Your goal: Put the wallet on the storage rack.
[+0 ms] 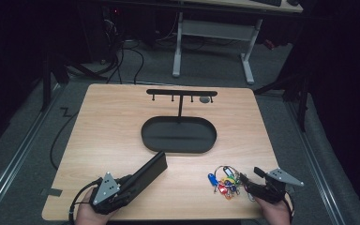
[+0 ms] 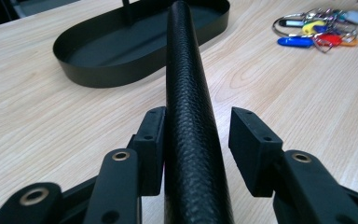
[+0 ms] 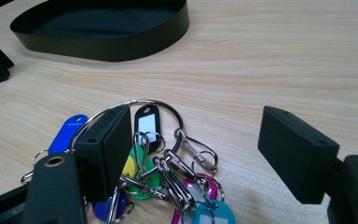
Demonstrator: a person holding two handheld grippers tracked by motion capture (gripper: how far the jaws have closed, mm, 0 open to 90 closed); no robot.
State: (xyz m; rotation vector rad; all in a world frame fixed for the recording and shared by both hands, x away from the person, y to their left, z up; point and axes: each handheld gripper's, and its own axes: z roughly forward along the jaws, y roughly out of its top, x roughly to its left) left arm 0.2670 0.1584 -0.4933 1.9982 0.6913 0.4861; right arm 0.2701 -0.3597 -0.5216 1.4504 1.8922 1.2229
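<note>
A black grained leather wallet [image 1: 146,171] stands on its edge on the wooden table, pointing toward the black oval tray [image 1: 178,151]. My left gripper [image 1: 130,182] is open around the wallet's near end. In the left gripper view the wallet [image 2: 189,107] touches the left pad [image 2: 151,140], and a gap shows at the right pad. A bunch of keys with coloured tags [image 1: 225,181] lies at the front right. My right gripper [image 3: 196,135] is wide open just above the keys [image 3: 168,163], its left jaw over the ring.
From the tray rises a thin black post with a hook bar [image 1: 181,93]; a small grey item [image 1: 205,99] hangs near its right end. The table's front edge lies just under both hands. A white desk frame [image 1: 247,56] and cables stand beyond.
</note>
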